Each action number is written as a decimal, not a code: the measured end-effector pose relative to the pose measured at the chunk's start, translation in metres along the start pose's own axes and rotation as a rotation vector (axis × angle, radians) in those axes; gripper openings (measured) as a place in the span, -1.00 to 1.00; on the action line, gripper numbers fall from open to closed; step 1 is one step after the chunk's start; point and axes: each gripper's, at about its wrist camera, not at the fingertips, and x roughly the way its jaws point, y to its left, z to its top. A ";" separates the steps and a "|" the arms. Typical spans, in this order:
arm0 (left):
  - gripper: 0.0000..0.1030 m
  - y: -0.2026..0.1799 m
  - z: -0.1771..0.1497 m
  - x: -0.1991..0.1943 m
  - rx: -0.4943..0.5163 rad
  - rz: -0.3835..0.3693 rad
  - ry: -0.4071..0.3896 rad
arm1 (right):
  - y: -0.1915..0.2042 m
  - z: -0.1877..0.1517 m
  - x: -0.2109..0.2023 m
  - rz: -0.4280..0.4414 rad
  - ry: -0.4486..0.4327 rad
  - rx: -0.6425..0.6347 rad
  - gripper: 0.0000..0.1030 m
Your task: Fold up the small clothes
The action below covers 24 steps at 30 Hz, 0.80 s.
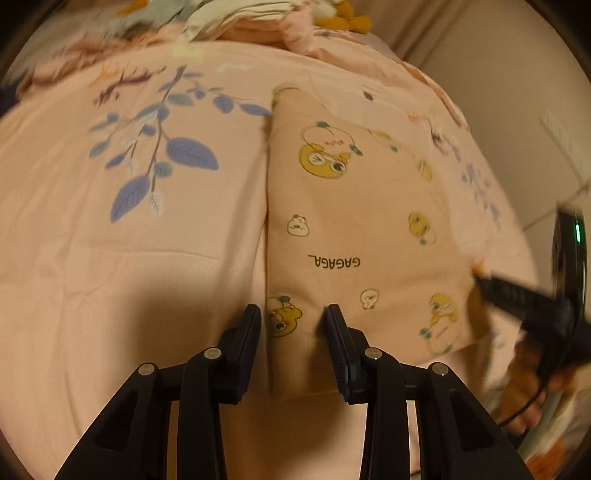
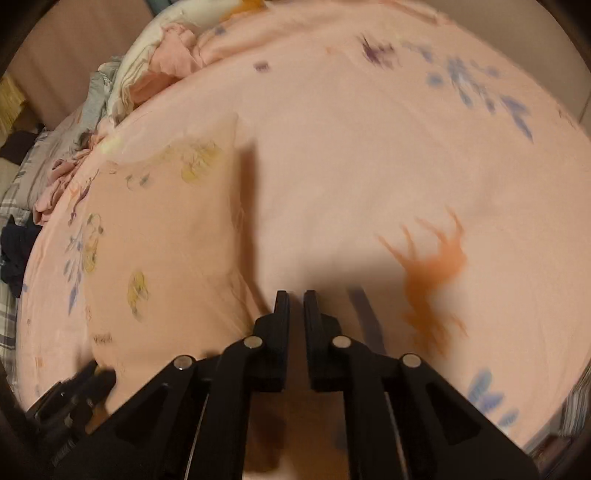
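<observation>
A small pink garment [image 1: 354, 236] with yellow cartoon prints and the word GAGAGA lies folded flat on the pink bed sheet [image 1: 110, 258]. It also shows in the right wrist view [image 2: 166, 229], at the left. My left gripper [image 1: 291, 314] is open, its jaws straddling the garment's near left corner just above it. My right gripper [image 2: 296, 299] has its jaws nearly together with nothing between them, over bare sheet to the right of the garment. It appears in the left wrist view [image 1: 480, 277] at the garment's right edge. The left gripper shows in the right wrist view [image 2: 103, 373] at the lower left.
A heap of other clothes [image 1: 240, 22] lies at the far end of the bed, also seen in the right wrist view [image 2: 162, 62]. A dark garment [image 2: 14, 251] lies off the bed's left side. The sheet [image 2: 369, 147] has leaf prints.
</observation>
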 end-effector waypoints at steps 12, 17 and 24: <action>-0.31 -0.002 -0.038 -0.008 0.076 0.058 -0.035 | 0.023 -0.081 -0.008 0.148 0.010 -0.088 -0.69; -0.31 0.002 -0.049 -0.023 0.112 0.037 -0.010 | 0.014 -0.091 -0.019 0.154 0.050 -0.053 -0.64; 0.34 0.023 -0.015 -0.058 -0.035 -0.137 -0.048 | 0.011 -0.080 -0.058 0.192 -0.027 -0.073 0.07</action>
